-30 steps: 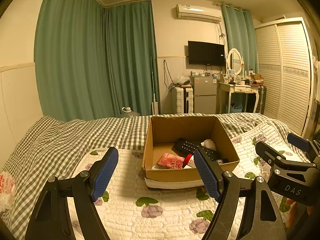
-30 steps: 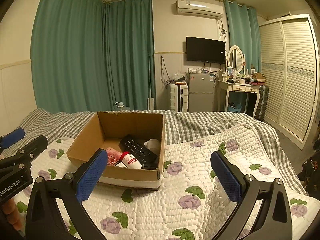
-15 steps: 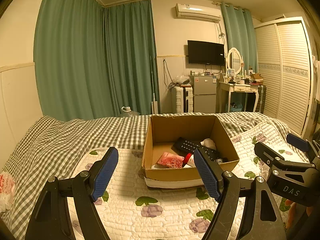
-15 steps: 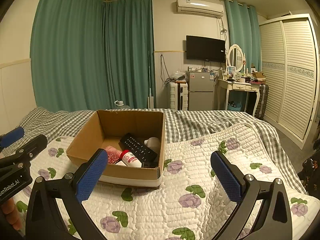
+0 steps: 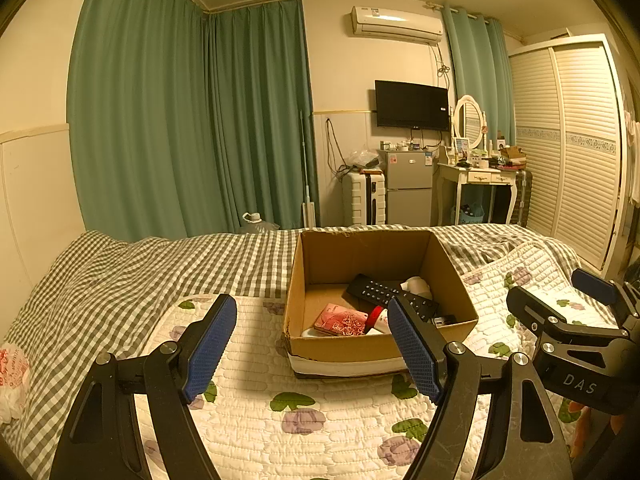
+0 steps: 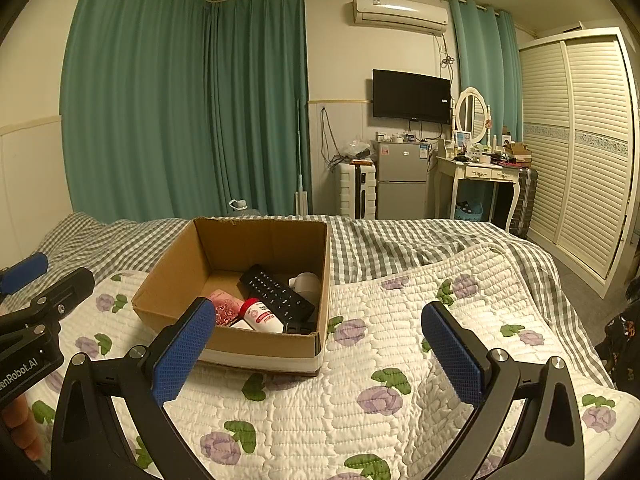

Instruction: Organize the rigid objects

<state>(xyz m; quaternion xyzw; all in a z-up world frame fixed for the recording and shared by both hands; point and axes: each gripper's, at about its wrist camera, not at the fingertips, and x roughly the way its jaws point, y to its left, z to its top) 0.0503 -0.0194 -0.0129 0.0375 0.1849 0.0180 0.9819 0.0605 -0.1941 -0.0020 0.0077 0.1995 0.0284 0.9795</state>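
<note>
Both my left gripper and right gripper hold their blue-padded fingers spread wide on nothing. Beyond them, the open brown cardboard box sits on the white floral quilted bed, containing a black remote control, a red-capped white bottle and a pink packet.

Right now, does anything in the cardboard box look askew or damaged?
Nothing looks damaged. In the cardboard box, the black remote lies diagonally, partly over the red-capped white tube; the contents are jumbled rather than lined up.

"DAS" printed white on right gripper body; "enRobot.AI", first letter cut off, on left gripper body.
</note>
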